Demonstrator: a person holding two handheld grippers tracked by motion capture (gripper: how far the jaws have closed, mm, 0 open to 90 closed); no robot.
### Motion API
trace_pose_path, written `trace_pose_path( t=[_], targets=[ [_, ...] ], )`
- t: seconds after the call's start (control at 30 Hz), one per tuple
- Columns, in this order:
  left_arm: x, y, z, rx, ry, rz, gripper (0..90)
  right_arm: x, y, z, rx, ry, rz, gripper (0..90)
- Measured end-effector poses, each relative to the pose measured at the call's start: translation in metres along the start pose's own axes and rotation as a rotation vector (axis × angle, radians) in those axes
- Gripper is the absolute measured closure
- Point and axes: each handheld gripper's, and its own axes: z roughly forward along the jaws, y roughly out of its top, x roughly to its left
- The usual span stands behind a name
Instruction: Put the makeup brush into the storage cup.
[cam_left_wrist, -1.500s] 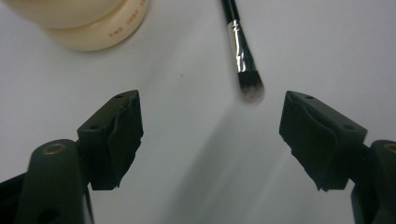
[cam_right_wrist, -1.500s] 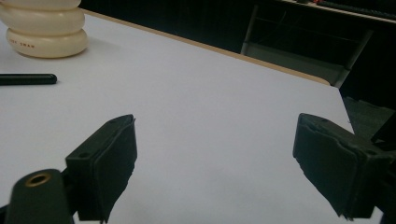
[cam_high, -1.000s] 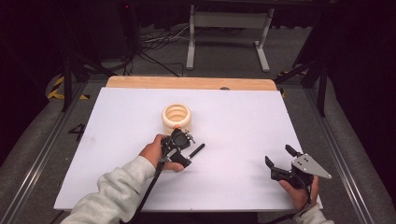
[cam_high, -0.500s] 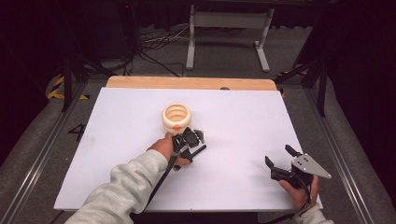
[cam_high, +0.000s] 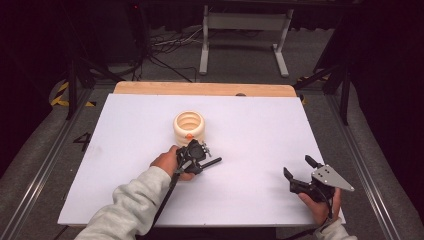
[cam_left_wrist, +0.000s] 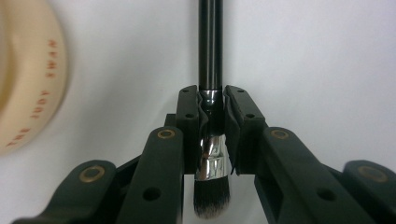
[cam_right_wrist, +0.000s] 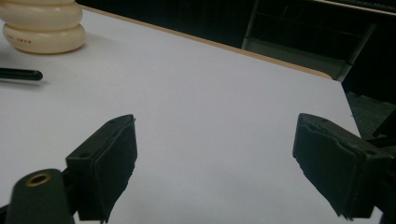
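While the left gripper (cam_left_wrist: 212, 135) clamps the makeup brush (cam_left_wrist: 211, 56) by its ferrule, handle pointing right across the white table (cam_high: 250, 120) beside the cream ribbed holder (cam_high: 189, 127), the right gripper (cam_right_wrist: 215, 163) gapes wide, empty.

Red-orange capital lettering runs along the side of the cream ribbed holder (cam_left_wrist: 28, 93) in the left gripper view — the words look like "THE UGLY SWAN", though blur makes the middle word uncertain. In the right gripper view the same holder (cam_right_wrist: 43, 25) carries small print on its lowest ring, of which "SWAN" can be made out. On the dark floor strip left of the white table (cam_high: 240, 150) in the high view there is a pale painted mark (cam_high: 82, 141) that may be a "4" — too faint to be sure.
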Motion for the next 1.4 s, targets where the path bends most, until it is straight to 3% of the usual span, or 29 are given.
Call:
trace_pose_path(
  t=[0.27, 0.3, 0.37, 0.77, 1.03, 1.07, 1.1, 1.4],
  targets=[
    [0.002, -0.023, -0.028, -0.253, 0.03, -0.009, 76.9, 0.001, 0.0, 0.001, 0.004, 0.003, -0.001, 14.4],
    [0.002, -0.023, -0.028, -0.253, 0.03, -0.009, 76.9, 0.001, 0.0, 0.001, 0.004, 0.003, -0.001, 14.4],
    [0.002, -0.027, -0.031, -0.299, 0.028, -0.003, 76.9, 0.001, 0.0, 0.001, 0.006, 0.007, -0.005, 14.4],
    [0.006, -0.034, -0.026, -0.311, -0.001, -0.011, 77.2, 0.004, 0.003, 0.002, 0.001, 0.012, -0.023, 14.3],
    [0.008, -0.03, -0.032, -0.303, -0.022, -0.008, 77.2, 0.019, 0.015, 0.005, -0.015, -0.009, -0.125, 14.9],
    [0.007, -0.029, -0.033, -0.303, -0.019, -0.007, 77.2, 0.028, 0.022, 0.007, -0.022, -0.021, -0.176, 15.2],
    [0.007, -0.027, -0.034, -0.295, -0.022, -0.002, 77.2, 0.028, 0.022, 0.007, -0.022, -0.021, -0.176, 15.2],
    [0.004, -0.02, -0.036, -0.265, -0.022, 0.016, 77.3, 0.092, 0.05, 0.024, -0.073, -0.085, -0.603, 17.3]
  ],
)
